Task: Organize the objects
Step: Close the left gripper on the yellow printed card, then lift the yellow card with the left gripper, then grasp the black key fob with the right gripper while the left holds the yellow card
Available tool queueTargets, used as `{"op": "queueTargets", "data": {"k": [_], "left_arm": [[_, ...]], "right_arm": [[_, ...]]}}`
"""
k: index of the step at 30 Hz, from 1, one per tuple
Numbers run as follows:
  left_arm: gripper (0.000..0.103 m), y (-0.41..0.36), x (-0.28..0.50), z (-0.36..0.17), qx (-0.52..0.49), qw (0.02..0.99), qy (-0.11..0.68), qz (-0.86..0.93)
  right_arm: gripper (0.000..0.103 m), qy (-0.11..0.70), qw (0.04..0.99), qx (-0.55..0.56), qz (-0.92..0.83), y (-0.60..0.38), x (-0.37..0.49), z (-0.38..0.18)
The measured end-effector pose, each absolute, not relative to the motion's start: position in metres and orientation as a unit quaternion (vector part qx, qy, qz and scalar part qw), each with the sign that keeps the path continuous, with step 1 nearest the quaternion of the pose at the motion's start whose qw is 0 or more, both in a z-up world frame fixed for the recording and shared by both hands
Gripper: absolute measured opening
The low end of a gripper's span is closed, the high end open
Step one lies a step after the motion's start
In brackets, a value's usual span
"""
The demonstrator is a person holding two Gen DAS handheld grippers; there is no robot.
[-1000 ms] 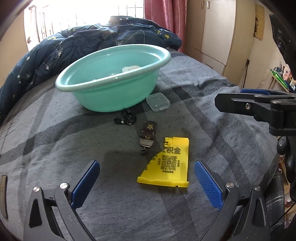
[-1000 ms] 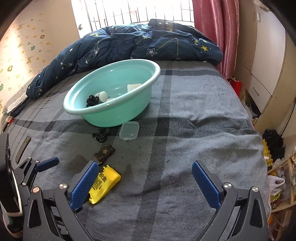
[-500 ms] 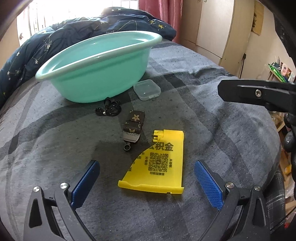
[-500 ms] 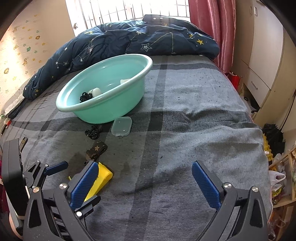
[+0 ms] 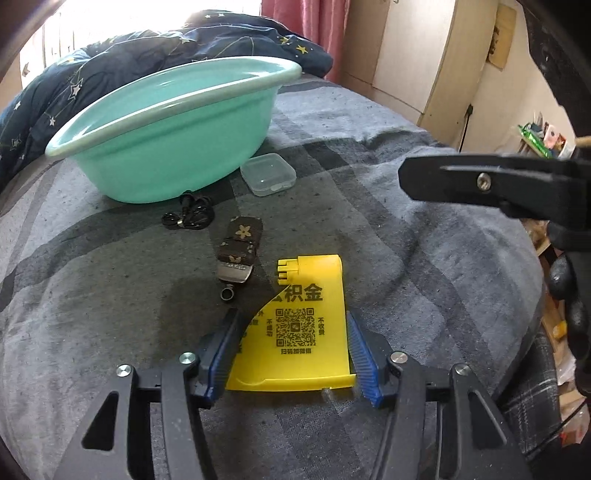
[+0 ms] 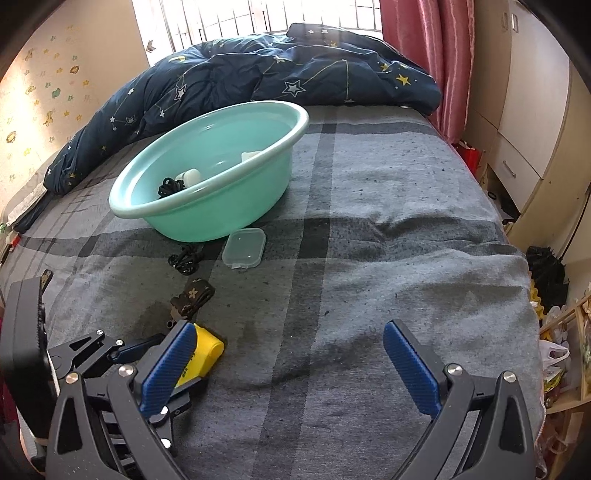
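On the grey blanket [image 5: 406, 236] the basin [image 5: 177, 147] sits at the left, a cable [image 5: 190, 218] and a clear box [image 5: 267, 173] just before it. The left gripper [image 5: 291, 350] has just been closing its jaws around the yellow card [image 5: 299, 332]; the pads seem to touch its edges. The right gripper [image 6: 291, 365] stands spread over bare blanket.

Daylight pours from the window [image 6: 258, 22] behind the bed [image 6: 369, 221], blown out to white glare; both fisheye views stay sharp at centre, bend strongly at dark vignetted corners, with soft shadows under the basin [image 5: 177, 122]
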State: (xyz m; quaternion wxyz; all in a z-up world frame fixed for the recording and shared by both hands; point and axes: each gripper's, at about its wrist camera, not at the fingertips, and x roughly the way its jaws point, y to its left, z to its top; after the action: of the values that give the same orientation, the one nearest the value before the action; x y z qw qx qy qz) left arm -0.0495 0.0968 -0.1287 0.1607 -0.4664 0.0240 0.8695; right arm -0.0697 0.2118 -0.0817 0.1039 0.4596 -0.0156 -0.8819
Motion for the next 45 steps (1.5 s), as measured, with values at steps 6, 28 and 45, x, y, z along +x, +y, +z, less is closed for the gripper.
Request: {"op": "queueTargets", "data": {"k": [6, 28, 45], "left_arm": [[0.061, 0.082, -0.047, -0.12, -0.458, 0.148, 0.019, 0.876], [0.061, 0.008, -0.052, -0.097, -0.438, 0.072, -0.019, 0.896], [0.061, -0.022, -0.066, -0.106, -0.444, 0.045, -0.028, 0.894]], "right_arm": [[0.103, -0.008, 0.108, 0.461, -0.881, 0.205, -0.072, -0.081], [0.103, 0.047, 0.144, 0.482, -0.863, 0.138, -0.095, -0.096], [0.092, 0.059, 0.161, 0.512, -0.842, 0.104, -0.114, -0.128]]}}
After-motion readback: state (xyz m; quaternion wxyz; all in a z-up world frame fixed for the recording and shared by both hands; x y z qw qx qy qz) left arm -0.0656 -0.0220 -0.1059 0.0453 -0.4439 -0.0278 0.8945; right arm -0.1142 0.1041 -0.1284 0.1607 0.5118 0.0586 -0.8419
